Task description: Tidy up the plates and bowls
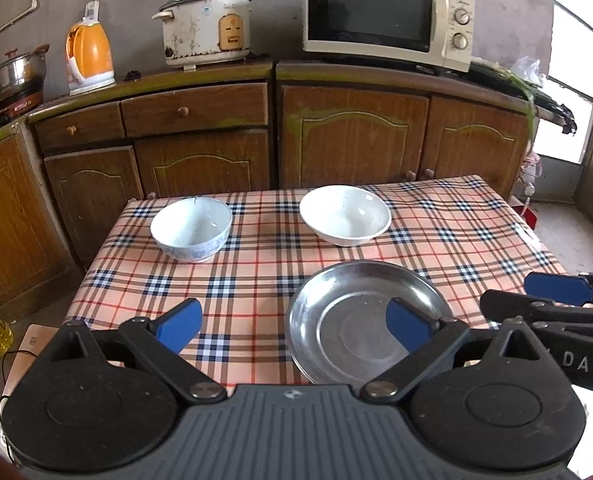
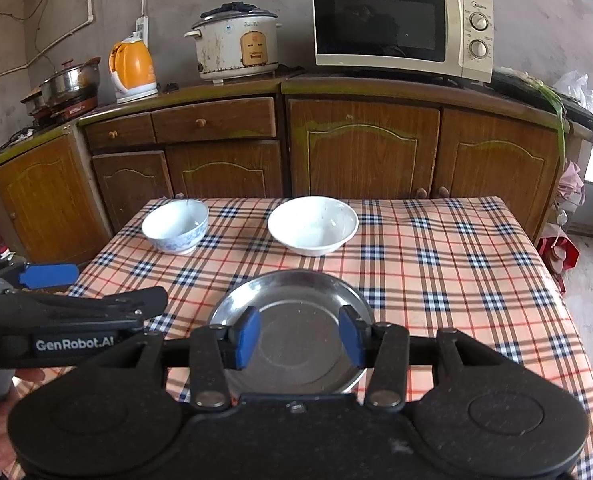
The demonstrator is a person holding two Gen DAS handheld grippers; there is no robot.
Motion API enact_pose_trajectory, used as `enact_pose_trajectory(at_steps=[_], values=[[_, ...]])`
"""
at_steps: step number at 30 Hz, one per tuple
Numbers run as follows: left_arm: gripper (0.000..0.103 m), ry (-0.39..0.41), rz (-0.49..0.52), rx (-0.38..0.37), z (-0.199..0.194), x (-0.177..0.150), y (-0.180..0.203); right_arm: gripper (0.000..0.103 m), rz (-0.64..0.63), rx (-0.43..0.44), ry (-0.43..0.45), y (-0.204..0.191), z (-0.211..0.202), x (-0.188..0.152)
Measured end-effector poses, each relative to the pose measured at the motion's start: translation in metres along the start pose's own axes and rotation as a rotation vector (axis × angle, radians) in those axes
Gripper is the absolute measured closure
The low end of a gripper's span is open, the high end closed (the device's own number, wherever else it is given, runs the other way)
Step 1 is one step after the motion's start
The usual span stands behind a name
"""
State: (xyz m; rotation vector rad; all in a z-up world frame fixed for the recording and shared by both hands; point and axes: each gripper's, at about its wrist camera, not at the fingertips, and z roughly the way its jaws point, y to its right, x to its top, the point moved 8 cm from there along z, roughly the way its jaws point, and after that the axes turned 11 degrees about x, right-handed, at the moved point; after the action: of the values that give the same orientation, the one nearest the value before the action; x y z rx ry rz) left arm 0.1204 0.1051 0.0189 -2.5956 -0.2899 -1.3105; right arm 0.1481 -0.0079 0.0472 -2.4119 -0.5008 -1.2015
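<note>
Hiding the steel plate's [image 2: 296,300] near rim, the right tool [image 2: 300,336] hovers.

Two bowls [image 2: 175,227] [image 2: 312,225] behind plate [image 2: 292,340] — all on table [image 2: 456,280].

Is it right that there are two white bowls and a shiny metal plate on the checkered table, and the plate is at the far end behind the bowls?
Not quite. The metal plate is at the near end, in front of the two bowls, the blue-patterned bowl and the white bowl. The right wrist view shows this, with the right claw open just over the plate. The rest is right.
</note>
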Motion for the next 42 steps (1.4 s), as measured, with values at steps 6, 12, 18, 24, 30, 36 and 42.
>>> enact_pose_trajectory(at_steps=[6, 12, 18, 24, 30, 36, 42], values=[[0.001, -0.012, -0.007, 0.021, 0.020, 0.008, -0.003, 0.046, 0.002, -0.001, -0.003, 0.010, 0.019, 0.012], [0.001, -0.026, 0.002, 0.032, 0.041, 0.015, -0.001, 0.045, -0.006, -0.007, -0.016, 0.022, 0.041, 0.020], [0.002, -0.028, -0.010, 0.044, 0.059, 0.028, 0.000, 0.046, -0.006, -0.008, -0.018, 0.034, 0.060, 0.032], [0.001, -0.030, -0.007, 0.047, 0.077, 0.039, 0.004, 0.046, 0.016, -0.004, -0.024, 0.049, 0.079, 0.040], [0.002, -0.031, 0.000, 0.061, 0.095, 0.050, 0.007, 0.045, 0.021, -0.005, -0.020, 0.062, 0.097, 0.054], [0.002, -0.031, 0.022, 0.067, 0.113, 0.058, 0.015, 0.046, 0.019, -0.014, -0.023, 0.075, 0.114, 0.063], [0.002, -0.045, 0.027, 0.070, 0.130, 0.061, 0.019, 0.045, 0.021, -0.023, -0.035, 0.088, 0.133, 0.068]])
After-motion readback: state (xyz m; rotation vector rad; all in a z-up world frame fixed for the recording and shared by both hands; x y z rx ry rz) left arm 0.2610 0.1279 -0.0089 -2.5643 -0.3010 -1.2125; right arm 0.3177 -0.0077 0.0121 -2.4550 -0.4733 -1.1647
